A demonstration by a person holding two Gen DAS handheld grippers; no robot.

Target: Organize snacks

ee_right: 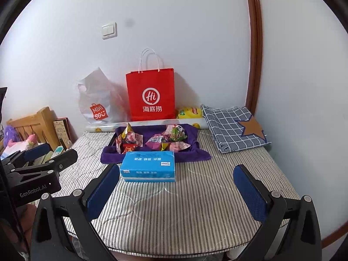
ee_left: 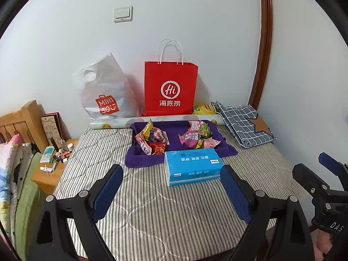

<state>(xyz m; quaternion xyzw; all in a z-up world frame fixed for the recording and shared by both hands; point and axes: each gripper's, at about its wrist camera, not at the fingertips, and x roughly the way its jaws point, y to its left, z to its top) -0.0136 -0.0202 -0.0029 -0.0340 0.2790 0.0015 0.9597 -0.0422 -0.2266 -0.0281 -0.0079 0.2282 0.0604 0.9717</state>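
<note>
Two heaps of wrapped snacks lie on a purple cloth (ee_left: 143, 159) (ee_right: 195, 154) over a dark tray at the far side of the striped surface: a left heap (ee_left: 151, 140) (ee_right: 128, 140) and a right heap (ee_left: 198, 138) (ee_right: 171, 139). A blue tissue pack (ee_left: 192, 166) (ee_right: 148, 166) lies in front of the tray. My left gripper (ee_left: 171, 192) is open and empty, well short of the pack. My right gripper (ee_right: 177, 190) is open and empty, also short of it. Each gripper shows at the edge of the other's view.
A red paper bag (ee_left: 170, 89) (ee_right: 151, 94) and a white Miniso bag (ee_left: 104, 91) (ee_right: 97, 100) stand against the wall. A yellow packet (ee_left: 203, 108) (ee_right: 189, 112) and a checked folded cloth (ee_left: 243, 125) (ee_right: 232, 126) lie at right. A wooden nightstand with small bottles (ee_left: 54, 163) stands left.
</note>
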